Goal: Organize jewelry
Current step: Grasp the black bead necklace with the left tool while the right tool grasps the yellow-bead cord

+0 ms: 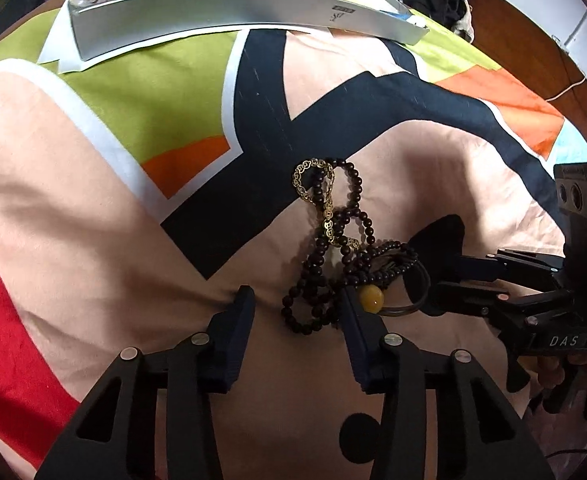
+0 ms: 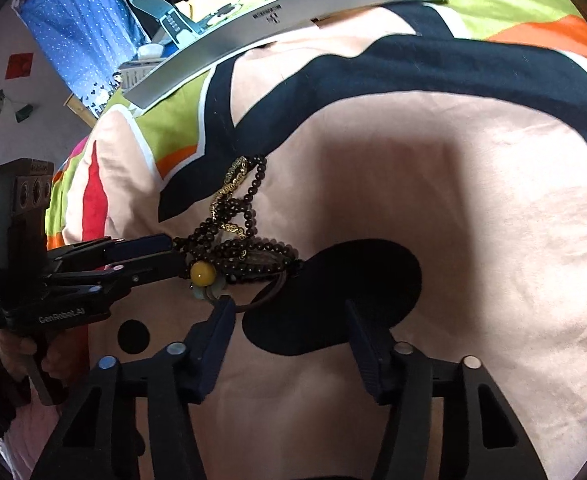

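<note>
Your left gripper [image 1: 295,304] straddles the dark bead strand [image 1: 317,288] at lower centre, jaws partly open, not pressing. Your right gripper [image 2: 289,312] (partly open too) holds nothing; its left finger touches the ring [image 2: 253,300]. The jewelry lies tangled on the bedspread [image 1: 93,220].

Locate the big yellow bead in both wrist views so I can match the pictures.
Left wrist view: the yellow bead sits low and right of centre, against the right finger of the left gripper, at the bottom of the dark bead strands.
Right wrist view: it sits left of centre, just above the left finger of the right gripper.
Shared landmark: the gold chain tangled into the top of the strands.
</note>
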